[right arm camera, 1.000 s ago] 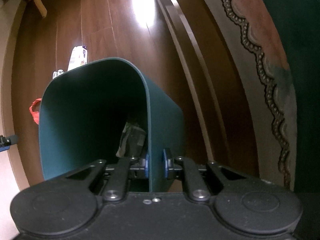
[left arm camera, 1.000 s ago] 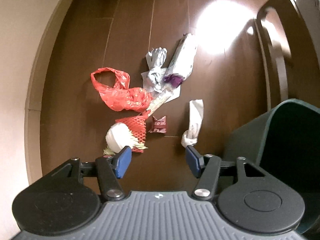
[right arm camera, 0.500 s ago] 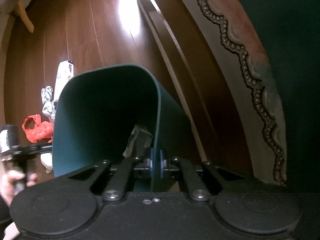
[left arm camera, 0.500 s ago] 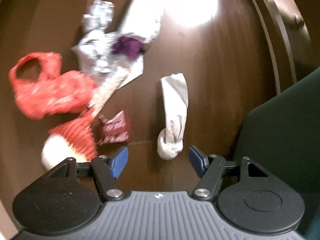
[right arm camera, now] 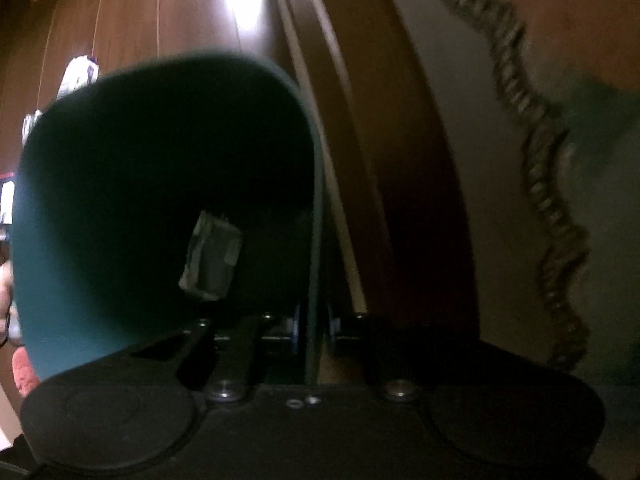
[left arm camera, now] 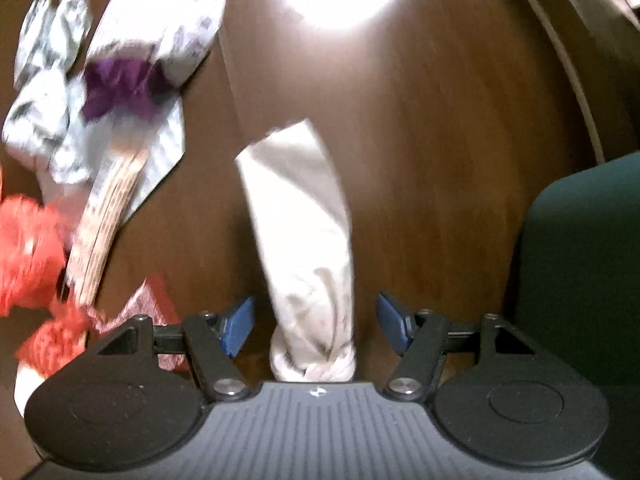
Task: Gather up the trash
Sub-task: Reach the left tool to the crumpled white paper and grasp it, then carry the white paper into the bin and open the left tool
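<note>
Blue-padded and spread wide, the left claw (left arm camera: 314, 322) hangs straight down over a twisted white paper wad (left arm camera: 304, 240) on the dark wooden floor (left arm camera: 432, 160), its knotted end between the pads but touching neither. Nothing is gripped yet. In the right wrist view, the right claw (right arm camera: 312, 330) is clenched on the thin rim of a dark green bin (right arm camera: 160, 208), low centre of the frame; one crumpled silvery wrapper (right arm camera: 210, 256) already lies inside. The same bin shows at the right edge of the left view, just beside the wad.

Outward from the left claw, more litter fills the left of the frame: a small maroon wrapper (left arm camera: 150, 300) just beside the left pad, a red plastic bag (left arm camera: 28, 248) at the edge, a striped paper strip (left arm camera: 104, 216), crumpled grey paper (left arm camera: 44, 108) and a white packet with a purple end (left arm camera: 160, 28) at upper left.

The risks, as judged here: the pads straddle only the knot, so a shallow close may pinch loose paper and let the wad slip or unravel on the lift. The maroon wrapper lies close enough to be nudged or snagged. The bin, held by one thin wall, could tilt and spill.
</note>
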`<state>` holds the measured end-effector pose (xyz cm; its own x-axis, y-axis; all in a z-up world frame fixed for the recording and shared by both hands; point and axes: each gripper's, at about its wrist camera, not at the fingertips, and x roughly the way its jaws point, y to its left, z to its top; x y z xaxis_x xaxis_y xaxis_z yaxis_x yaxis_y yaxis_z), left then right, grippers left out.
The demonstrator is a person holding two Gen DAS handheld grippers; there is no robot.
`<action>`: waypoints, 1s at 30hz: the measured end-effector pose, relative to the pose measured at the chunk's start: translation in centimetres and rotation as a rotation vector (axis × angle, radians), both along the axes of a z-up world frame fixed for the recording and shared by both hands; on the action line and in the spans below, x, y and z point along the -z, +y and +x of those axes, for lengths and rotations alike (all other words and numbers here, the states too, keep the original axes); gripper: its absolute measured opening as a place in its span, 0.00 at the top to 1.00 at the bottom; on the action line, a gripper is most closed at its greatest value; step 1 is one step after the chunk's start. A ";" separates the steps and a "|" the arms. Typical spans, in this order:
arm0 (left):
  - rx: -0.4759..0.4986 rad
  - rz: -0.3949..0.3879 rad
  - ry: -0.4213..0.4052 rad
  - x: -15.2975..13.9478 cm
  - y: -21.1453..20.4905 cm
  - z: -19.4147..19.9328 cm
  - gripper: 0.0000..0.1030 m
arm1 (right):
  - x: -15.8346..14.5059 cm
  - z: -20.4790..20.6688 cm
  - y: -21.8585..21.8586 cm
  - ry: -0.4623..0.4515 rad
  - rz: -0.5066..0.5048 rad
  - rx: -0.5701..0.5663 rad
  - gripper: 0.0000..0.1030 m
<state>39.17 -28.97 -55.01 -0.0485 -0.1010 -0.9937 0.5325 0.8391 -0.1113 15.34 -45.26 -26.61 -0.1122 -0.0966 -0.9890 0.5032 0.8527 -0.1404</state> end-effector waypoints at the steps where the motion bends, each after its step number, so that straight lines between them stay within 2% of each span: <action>1: 0.005 -0.004 -0.007 0.0 -0.1 -0.1 0.40 | 0.1 -0.4 -0.3 -0.002 0.006 0.006 0.91; 3: 0.007 -0.003 -0.019 -0.1 -0.2 -0.3 0.52 | 1.0 -0.6 -0.2 0.001 0.011 0.003 0.92; 4: -0.001 0.003 -0.023 -0.1 -0.1 -0.3 0.63 | 1.3 -0.8 -0.5 0.001 0.016 0.012 0.92; 5: -0.010 0.006 -0.021 0.0 0.0 -0.3 0.70 | 1.6 -1.0 -0.6 0.004 0.022 0.021 0.92; 7: -0.033 0.014 -0.019 -0.2 0.5 0.0 0.73 | 2.1 -1.5 -1.0 0.012 0.028 0.030 0.93; 8: -0.035 0.023 -0.026 -0.3 0.6 0.0 0.81 | 2.4 -1.6 -1.0 0.015 0.026 0.033 0.94; 10: -0.033 0.043 -0.038 -0.5 0.8 -0.1 0.87 | 3.0 -1.7 -0.9 0.017 0.026 0.029 0.95; 16: -0.009 0.050 -0.054 -2.4 1.2 0.3 0.92 | 2.6 -2.7 -0.9 -0.016 0.017 0.065 0.96; 19: -0.014 0.047 -0.064 -4.3 1.2 0.7 0.92 | 2.2 -2.9 -1.0 -0.024 0.009 0.102 0.96; 23: -0.015 0.028 -0.079 -8.6 2.0 1.9 0.92 | 1.9 -2.6 -1.0 -0.025 -0.012 0.129 0.96; 30: 0.000 -0.004 -0.146 -19.2 4.7 3.9 0.92 | 0.7 -1.1 0.6 0.006 -0.066 0.143 0.97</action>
<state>43.07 -24.30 -35.81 0.0968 -0.1048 -0.9898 0.5430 0.8389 -0.0357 14.19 -44.63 -27.27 -0.1351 -0.1441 -0.9803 0.6180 0.7611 -0.1971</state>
